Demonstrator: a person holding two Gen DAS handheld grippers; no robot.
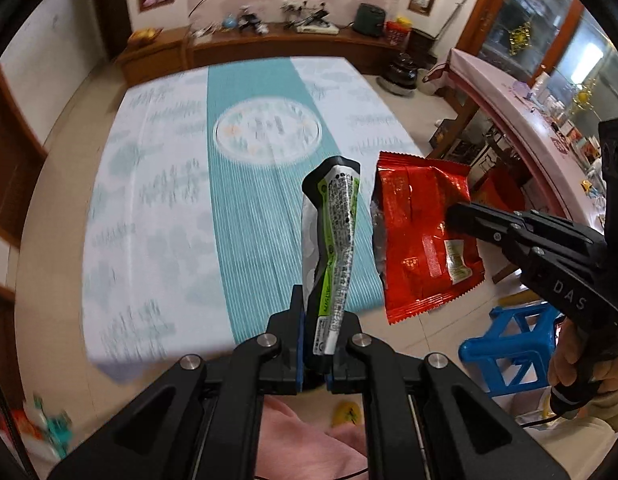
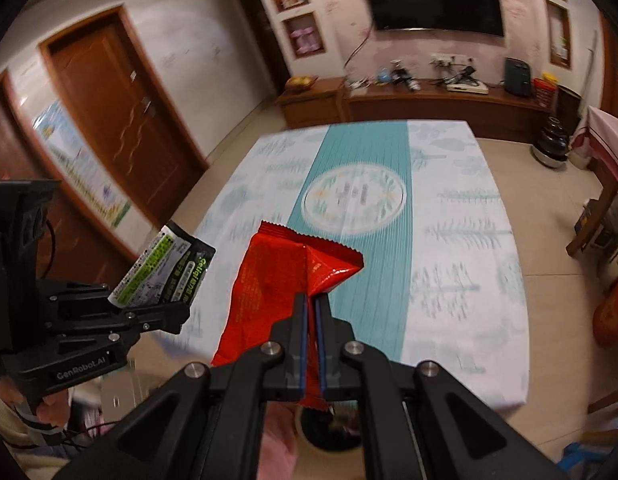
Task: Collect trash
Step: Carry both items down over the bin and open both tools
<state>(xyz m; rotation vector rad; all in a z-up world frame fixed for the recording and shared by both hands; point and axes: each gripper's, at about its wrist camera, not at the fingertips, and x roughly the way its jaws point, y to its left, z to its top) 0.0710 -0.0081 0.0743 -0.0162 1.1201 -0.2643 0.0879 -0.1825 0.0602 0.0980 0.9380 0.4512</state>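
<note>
Carry step: we hold the black-and-green wrapper clamped in the left gripper and the red wrapper in the right gripper, aloft near the mat; next, a bin, none clearly seen.

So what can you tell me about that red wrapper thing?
The red wrapper is a shiny, crinkly foil snack packet with zigzag-cut ends and small printed labels. It looks empty, crumpled and torn open, silver inside. The right gripper pinches it shut between its blue pads, holding it in the air above the patterned mat, beside the green-and-black wrapper.
</note>
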